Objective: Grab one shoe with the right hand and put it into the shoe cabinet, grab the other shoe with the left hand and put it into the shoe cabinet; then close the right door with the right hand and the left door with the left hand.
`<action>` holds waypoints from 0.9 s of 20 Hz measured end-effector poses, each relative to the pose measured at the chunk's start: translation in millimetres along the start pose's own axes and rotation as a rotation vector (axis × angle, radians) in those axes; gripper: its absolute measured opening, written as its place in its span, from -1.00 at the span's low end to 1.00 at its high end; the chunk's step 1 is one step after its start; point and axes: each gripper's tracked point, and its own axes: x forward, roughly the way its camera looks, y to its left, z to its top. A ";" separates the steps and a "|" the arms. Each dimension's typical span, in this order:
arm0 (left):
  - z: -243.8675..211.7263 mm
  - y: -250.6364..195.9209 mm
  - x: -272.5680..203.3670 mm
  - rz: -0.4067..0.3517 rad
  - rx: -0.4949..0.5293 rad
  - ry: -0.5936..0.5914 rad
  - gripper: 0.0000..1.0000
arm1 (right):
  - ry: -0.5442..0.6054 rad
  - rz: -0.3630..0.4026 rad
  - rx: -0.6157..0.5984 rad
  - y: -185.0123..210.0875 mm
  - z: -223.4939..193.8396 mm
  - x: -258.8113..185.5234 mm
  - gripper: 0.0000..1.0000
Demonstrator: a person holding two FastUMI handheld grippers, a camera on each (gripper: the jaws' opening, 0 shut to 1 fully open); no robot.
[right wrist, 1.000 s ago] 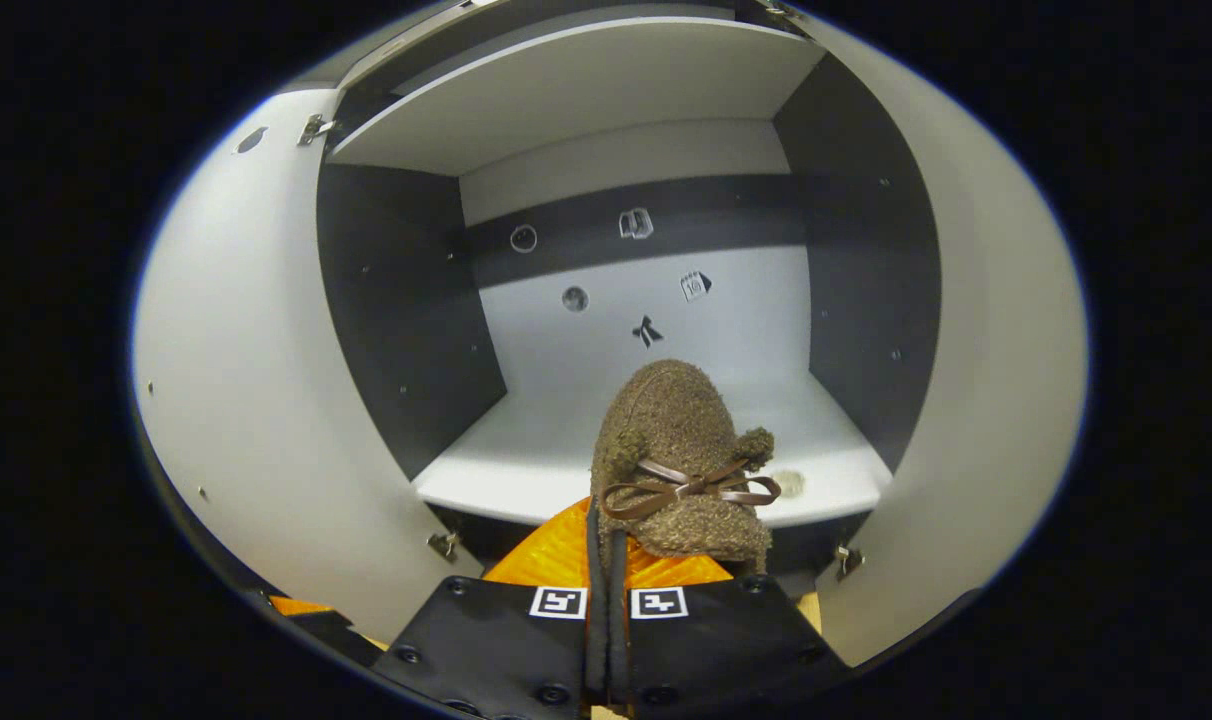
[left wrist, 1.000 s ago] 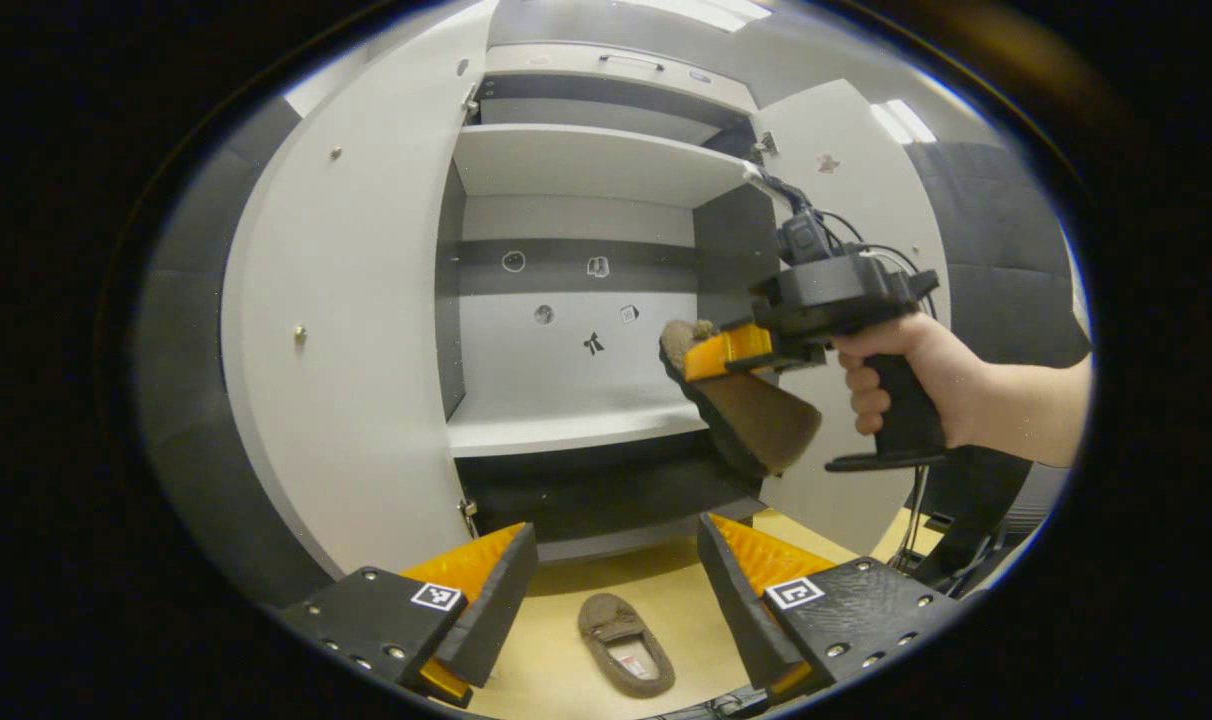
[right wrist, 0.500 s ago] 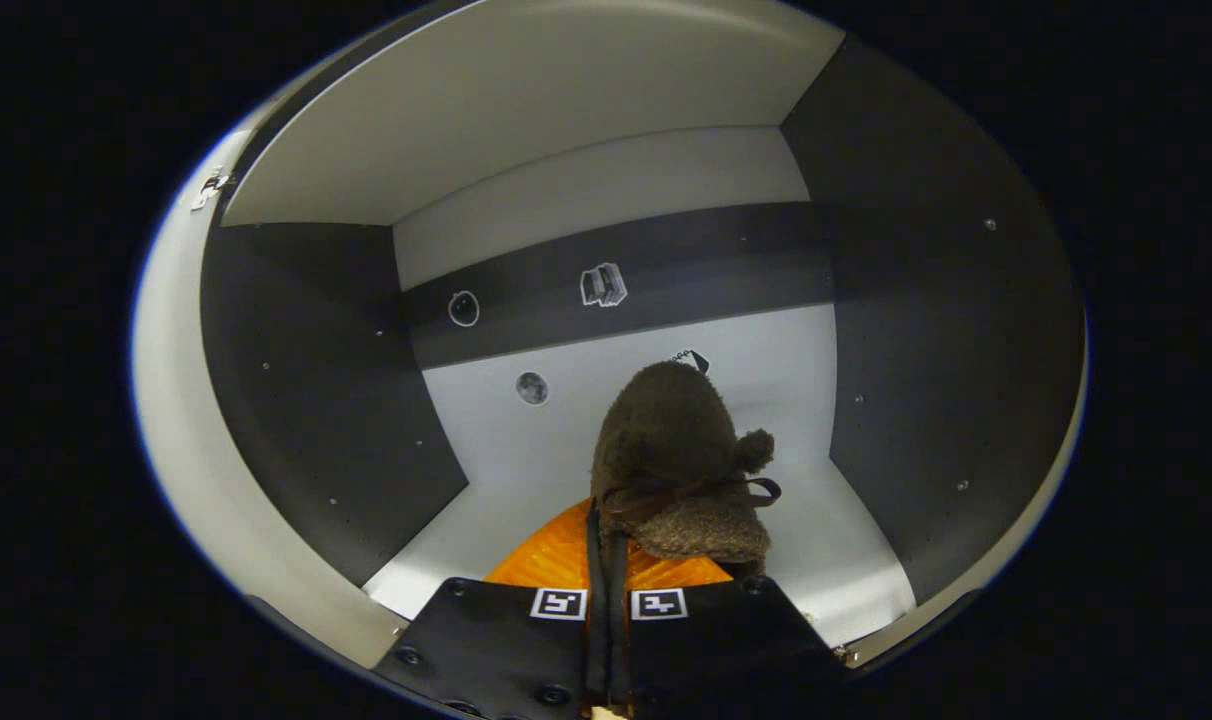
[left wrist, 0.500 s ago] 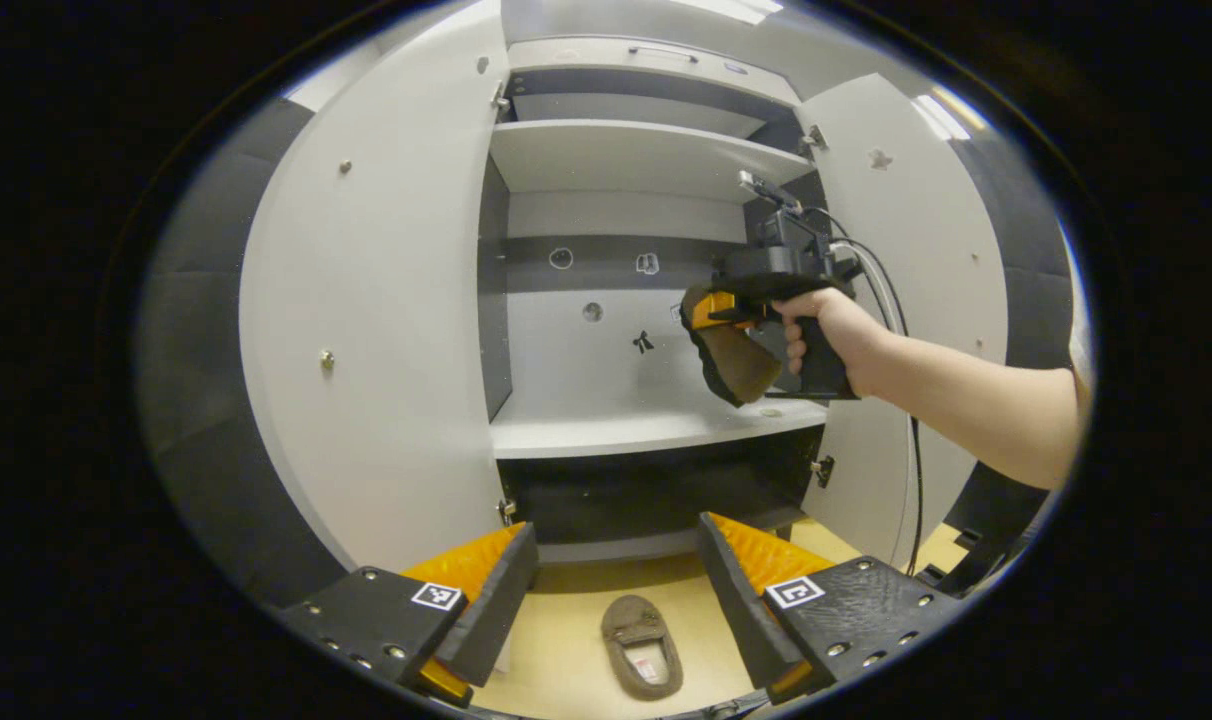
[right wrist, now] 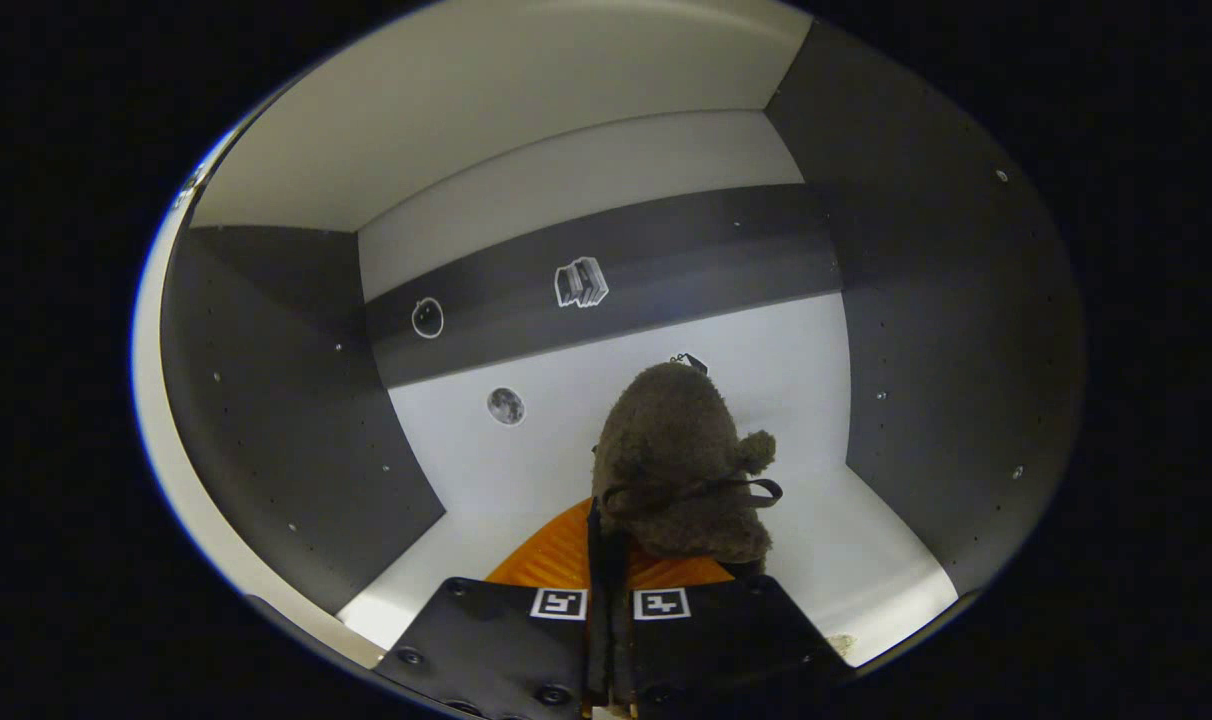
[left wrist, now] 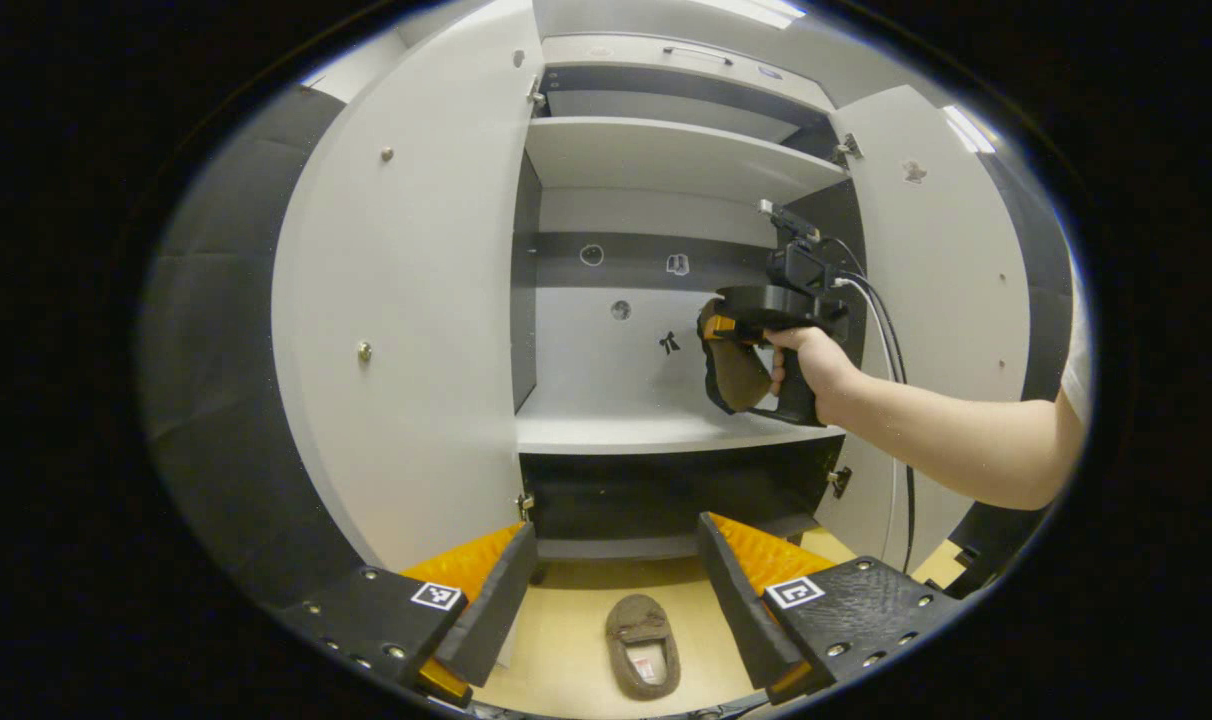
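A brown fuzzy slipper with a bow [right wrist: 681, 455] is pinched at its rim by my right gripper [right wrist: 606, 530], which is shut on it inside the cabinet's middle compartment, above the white shelf [right wrist: 866, 560]. In the left gripper view, that right gripper [left wrist: 721, 330] and the held slipper [left wrist: 736, 378] hover just over the shelf [left wrist: 626, 432], near its right side. The other slipper [left wrist: 646, 645] lies on the tan floor, sole down, between and beyond the fingers of my left gripper [left wrist: 616, 590], which stands open and holds nothing.
The cabinet's left door [left wrist: 416, 330] and right door [left wrist: 951, 300] both stand wide open. An upper shelf [left wrist: 666, 150] and a dark lower compartment [left wrist: 666, 490] frame the middle one. A person's forearm [left wrist: 946, 440] reaches in from the right.
The right gripper has carried the slipper deeper into the middle compartment and a little lower. The left gripper has drifted slightly, staying open above the floor slipper.
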 end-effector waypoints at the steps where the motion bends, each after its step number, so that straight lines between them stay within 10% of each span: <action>1: -1.1 1.1 -0.5 0.002 0.002 0.000 0.87 | 0.004 -0.001 -0.007 1.4 -8.3 1.3 -1.00; 10: -3.0 8.1 -2.9 0.023 -0.009 0.003 0.87 | 0.061 0.009 -0.007 9.8 -31.8 -4.5 -0.60; 18: -5.2 12.7 -4.8 0.049 -0.028 0.003 0.87 | 0.138 0.043 0.064 20.7 -34.7 -24.2 0.94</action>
